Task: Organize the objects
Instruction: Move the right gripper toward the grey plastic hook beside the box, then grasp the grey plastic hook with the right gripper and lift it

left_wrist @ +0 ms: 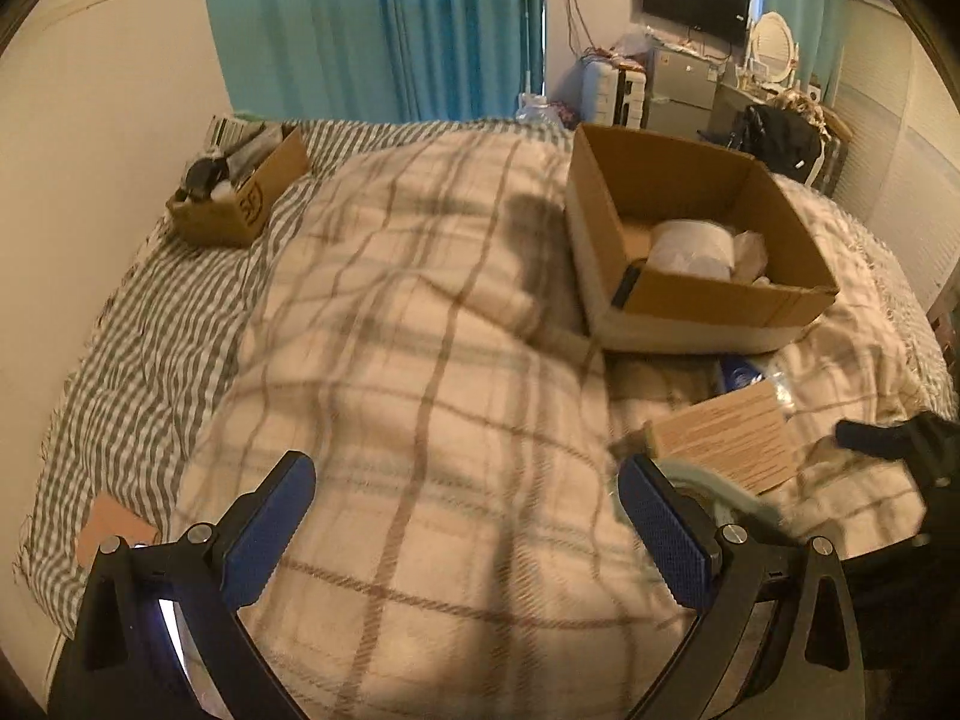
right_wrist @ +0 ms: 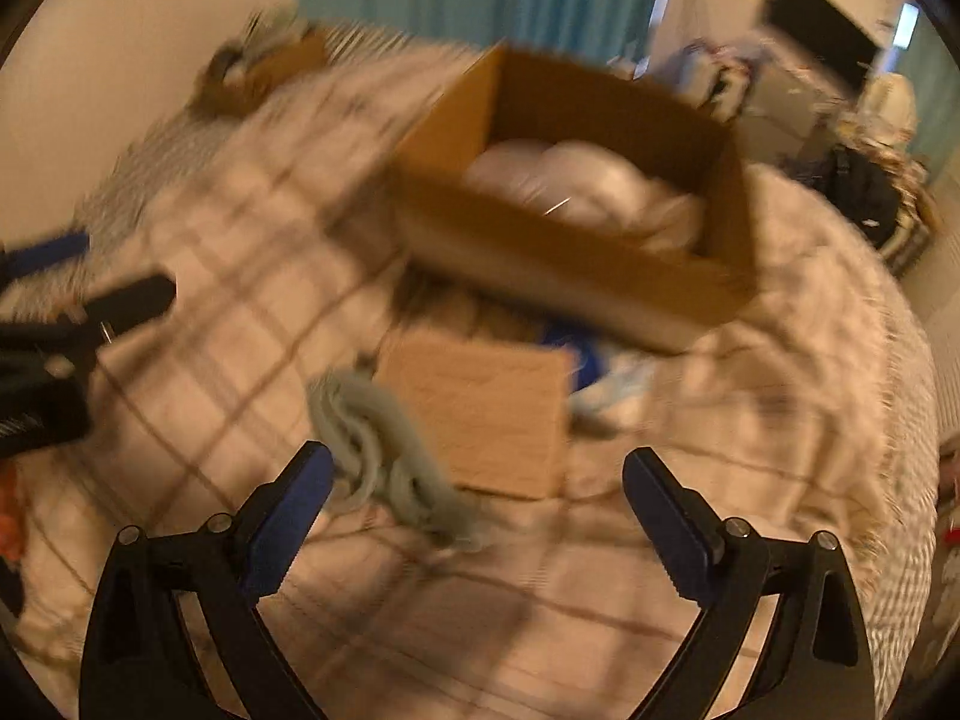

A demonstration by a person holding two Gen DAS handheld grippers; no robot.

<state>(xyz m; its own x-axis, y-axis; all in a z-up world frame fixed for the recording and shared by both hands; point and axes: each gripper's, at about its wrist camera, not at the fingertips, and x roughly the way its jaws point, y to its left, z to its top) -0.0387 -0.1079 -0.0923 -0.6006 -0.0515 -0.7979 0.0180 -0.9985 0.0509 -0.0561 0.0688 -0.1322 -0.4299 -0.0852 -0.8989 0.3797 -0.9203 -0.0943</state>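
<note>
A large open cardboard box (left_wrist: 606,294) sits on the plaid blanket (left_wrist: 420,330) and holds white wrapped items (left_wrist: 693,252); it also shows, blurred, in the right wrist view (right_wrist: 540,258). In front of it lie a flat tan packet (left_wrist: 729,438) (right_wrist: 480,408), a pale grey-green cord or cloth (right_wrist: 384,450) (left_wrist: 738,489) and a blue-and-white item (right_wrist: 594,372). My left gripper (left_wrist: 465,510) is open and empty above the blanket. My right gripper (right_wrist: 477,504) is open and empty, just short of the grey-green piece. The right gripper shows at the left view's right edge (left_wrist: 888,438).
A smaller cardboard box (left_wrist: 240,204) with dark and white things sits at the far left on the striped sheet (left_wrist: 150,360). A small tan card (left_wrist: 114,531) lies near the bed's left edge. Teal curtains (left_wrist: 372,30), a wall screen and cluttered furniture stand beyond the bed.
</note>
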